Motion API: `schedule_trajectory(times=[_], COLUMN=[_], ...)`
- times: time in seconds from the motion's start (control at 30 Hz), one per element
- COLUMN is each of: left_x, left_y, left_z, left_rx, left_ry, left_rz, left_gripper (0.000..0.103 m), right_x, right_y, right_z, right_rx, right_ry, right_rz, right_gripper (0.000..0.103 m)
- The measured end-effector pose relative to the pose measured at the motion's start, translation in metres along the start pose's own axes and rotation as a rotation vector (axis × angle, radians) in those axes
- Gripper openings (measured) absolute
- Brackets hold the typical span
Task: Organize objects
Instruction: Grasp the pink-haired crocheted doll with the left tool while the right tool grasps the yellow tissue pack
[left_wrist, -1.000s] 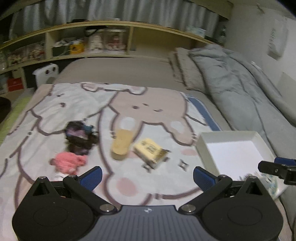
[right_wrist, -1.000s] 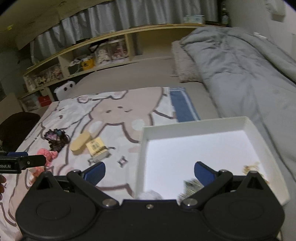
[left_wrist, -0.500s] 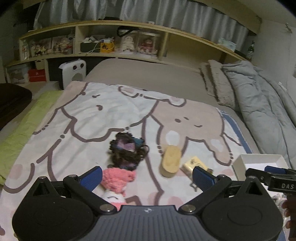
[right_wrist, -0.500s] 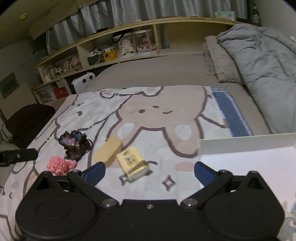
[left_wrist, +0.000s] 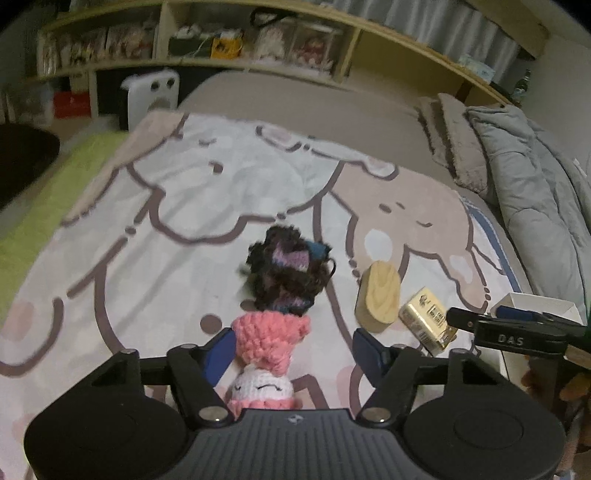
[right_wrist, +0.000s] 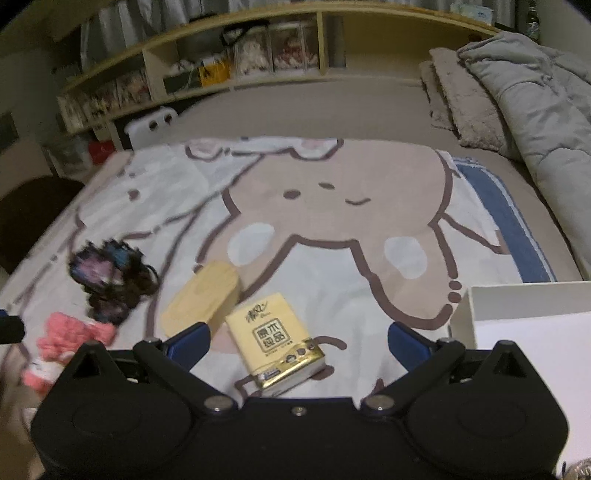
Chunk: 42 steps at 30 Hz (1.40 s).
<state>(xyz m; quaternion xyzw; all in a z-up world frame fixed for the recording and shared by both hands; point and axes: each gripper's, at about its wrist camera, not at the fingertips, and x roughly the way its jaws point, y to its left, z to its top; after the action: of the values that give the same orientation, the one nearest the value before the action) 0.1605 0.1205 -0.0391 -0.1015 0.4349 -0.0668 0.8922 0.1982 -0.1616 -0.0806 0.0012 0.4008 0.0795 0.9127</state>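
On the cartoon blanket (left_wrist: 184, 206) lie a pink and white crochet doll (left_wrist: 267, 347), a dark knitted bundle (left_wrist: 290, 269), a wooden oval block (left_wrist: 378, 295) and a yellow tissue pack (left_wrist: 428, 321). My left gripper (left_wrist: 293, 349) is open, its fingers on either side of the doll. My right gripper (right_wrist: 299, 341) is open, just above the tissue pack (right_wrist: 275, 349), with the wooden block (right_wrist: 201, 301) to its left. The doll (right_wrist: 62, 343) and bundle (right_wrist: 110, 277) show at the left of the right wrist view. The white tray (right_wrist: 517, 306) sits at the right.
A grey duvet (left_wrist: 535, 192) and pillows (right_wrist: 461, 99) lie along the right of the bed. A wooden shelf (right_wrist: 258, 55) with boxes and figures runs behind. A white heater (left_wrist: 151, 92) stands at the bed's far left, a green cloth (left_wrist: 33, 214) along the left edge.
Both grippers moved left and forward, away from the tray. The left one closed in on the pink doll; the right one came over the tissue pack.
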Motion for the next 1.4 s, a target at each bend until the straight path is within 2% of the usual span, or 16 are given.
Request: schedule_trajectory(times=[0.2,0.27,0.5,0.63,0.67,0.7,0.87,1.07,1.27,1.4], left_x=[0.021,0.029,0.053,0.065,0.066,0.067,0.066,0.063,0.057,0.055], left_y=[0.013,0.016,0.024,0.027,0.026,0.025,0.021,0.002,-0.012,-0.015], left_z=[-0.004,-0.006,-0.011,-0.016,-0.016,-0.016,-0.017,-0.023,-0.030,-0.033], left_rx=[-0.034,-0.055,-0.123,-0.159,-0.152,-0.146,-0.122,-0.017,0.027,0.026], left_ry=[0.057,0.075,0.108,0.123,0.122,0.121,0.123,0.140,0.152,0.159], left_rz=[0.003,0.005,-0.008,-0.002,0.008,0.021,0.040,0.062,0.057,0.052], left_gripper=[0.060,0.058,0.057,0.055,0.050,0.043,0.040,0.039,0.037,0.037], right_x=[0.028,0.034,0.048,0.050,0.049,0.048,0.038,0.015,-0.010,-0.024], right_y=[0.014,0.015,0.013,0.010,0.010,0.009,0.009,0.006,0.008,0.011], right_z=[-0.001,-0.002,-0.006,-0.007,-0.007,-0.008,-0.016,-0.035,-0.062,-0.074], right_rx=[-0.142,-0.162,-0.166,-0.153,-0.154,-0.150,-0.153,-0.148,-0.193,-0.226], right_ry=[0.090,0.104,0.138,0.146,0.146,0.144,0.150,0.162,0.240,0.315], right_rz=[0.021,0.026,0.047,0.072,0.070,0.073,0.089,0.099,0.100,0.140], right_gripper=[0.100,0.090,0.079,0.066,0.061,0.061,0.059,0.058,0.059,0.059])
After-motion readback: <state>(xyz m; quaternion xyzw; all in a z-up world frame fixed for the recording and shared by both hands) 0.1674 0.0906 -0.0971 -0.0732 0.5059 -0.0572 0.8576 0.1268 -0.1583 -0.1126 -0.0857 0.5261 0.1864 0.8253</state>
